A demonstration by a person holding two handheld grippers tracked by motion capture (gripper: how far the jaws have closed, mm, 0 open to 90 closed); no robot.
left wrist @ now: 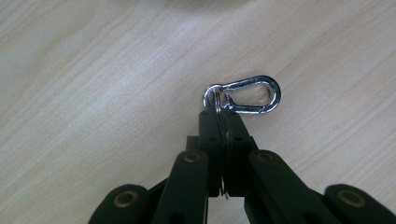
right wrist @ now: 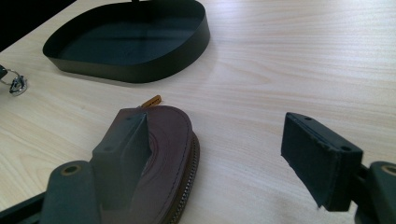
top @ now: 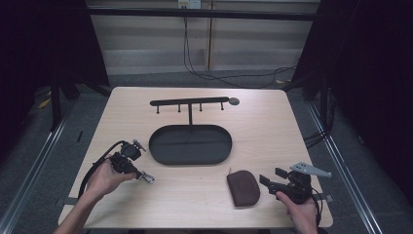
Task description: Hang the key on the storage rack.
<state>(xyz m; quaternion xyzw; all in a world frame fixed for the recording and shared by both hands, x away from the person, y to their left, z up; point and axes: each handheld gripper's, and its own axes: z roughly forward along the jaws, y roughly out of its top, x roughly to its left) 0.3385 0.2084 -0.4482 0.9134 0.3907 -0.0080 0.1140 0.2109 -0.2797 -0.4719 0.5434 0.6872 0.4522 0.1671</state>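
Observation:
A silver carabiner clip (left wrist: 247, 95) lies on the wooden table, joined to a small split ring. My left gripper (left wrist: 219, 116) is shut on that ring, with the clip sticking out past the jaw tips. From above, the left gripper (top: 138, 172) and clip (top: 147, 179) sit at the table's front left. A brown zipped pouch (top: 243, 188) lies at the front right. My right gripper (top: 271, 179) stands open just right of it. In the right gripper view the pouch (right wrist: 173, 149) lies partly behind the left jaw, and the right gripper (right wrist: 219, 154) holds nothing.
A black oval tray (top: 190, 158) sits mid-table, with a post rising to a black hook bar (top: 190, 102) behind it. The tray's wall (right wrist: 140, 72) is ahead of the right gripper. Bare wood lies between tray and front edge. Cables run on the floor beyond.

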